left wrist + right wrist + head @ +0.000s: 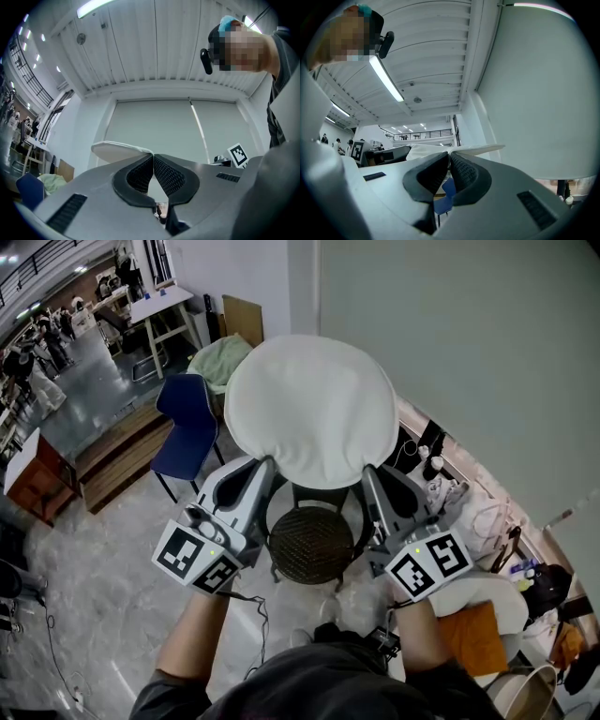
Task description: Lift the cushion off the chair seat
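Note:
A round white cushion [311, 409] hangs in the air above a dark woven chair seat [311, 544], well clear of it. My left gripper [265, 465] is shut on the cushion's near left edge. My right gripper [367, 471] is shut on its near right edge. In the left gripper view the cushion [119, 151] shows as a thin white slab pinched at the fingertips of that gripper [153, 155]. The right gripper view shows the cushion's edge [478, 150] clamped where the fingertips of that gripper [449, 153] meet. Both point slightly upward.
A blue chair [191, 426] stands on the floor to the left, with a green cloth [217, 360] behind it. Wooden benches [112, 457] lie further left. A pale wall [469, 362] runs along the right, with cables, bags and an orange cushion [473, 638] at its foot.

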`<state>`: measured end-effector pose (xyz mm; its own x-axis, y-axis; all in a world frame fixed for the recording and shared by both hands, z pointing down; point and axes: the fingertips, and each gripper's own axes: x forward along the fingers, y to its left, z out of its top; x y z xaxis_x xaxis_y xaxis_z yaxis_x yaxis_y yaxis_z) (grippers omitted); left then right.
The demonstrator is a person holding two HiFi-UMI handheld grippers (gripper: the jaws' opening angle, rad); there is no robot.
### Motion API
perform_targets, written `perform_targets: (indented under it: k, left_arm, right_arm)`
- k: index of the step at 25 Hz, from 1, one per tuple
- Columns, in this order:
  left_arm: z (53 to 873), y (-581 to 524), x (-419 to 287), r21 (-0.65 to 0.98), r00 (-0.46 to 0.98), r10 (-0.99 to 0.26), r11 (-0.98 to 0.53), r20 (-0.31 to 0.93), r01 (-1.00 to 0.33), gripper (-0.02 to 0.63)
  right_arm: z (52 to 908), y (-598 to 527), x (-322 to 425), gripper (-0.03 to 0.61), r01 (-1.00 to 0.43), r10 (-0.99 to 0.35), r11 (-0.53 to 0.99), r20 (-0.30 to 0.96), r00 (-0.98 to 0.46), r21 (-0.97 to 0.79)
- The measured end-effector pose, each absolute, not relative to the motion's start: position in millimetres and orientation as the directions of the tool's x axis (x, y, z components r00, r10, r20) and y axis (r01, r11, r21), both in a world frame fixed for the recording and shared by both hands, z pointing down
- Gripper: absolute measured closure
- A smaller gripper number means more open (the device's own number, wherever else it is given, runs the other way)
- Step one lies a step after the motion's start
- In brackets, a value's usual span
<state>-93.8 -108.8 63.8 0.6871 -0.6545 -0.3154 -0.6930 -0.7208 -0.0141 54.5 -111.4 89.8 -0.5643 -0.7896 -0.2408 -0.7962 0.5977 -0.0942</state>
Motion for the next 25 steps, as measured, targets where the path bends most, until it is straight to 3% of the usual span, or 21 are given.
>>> perform_targets:
  k: [25]
  left_arm:
    - [75, -119, -90, 0.007, 0.695, -0.656, -0.728, -0.295, -0.685, 0.600]
  right_arm:
    - [101, -120, 57, 0.552, -0.808, -0.807, 0.580, -0.213, -0.551, -0.107]
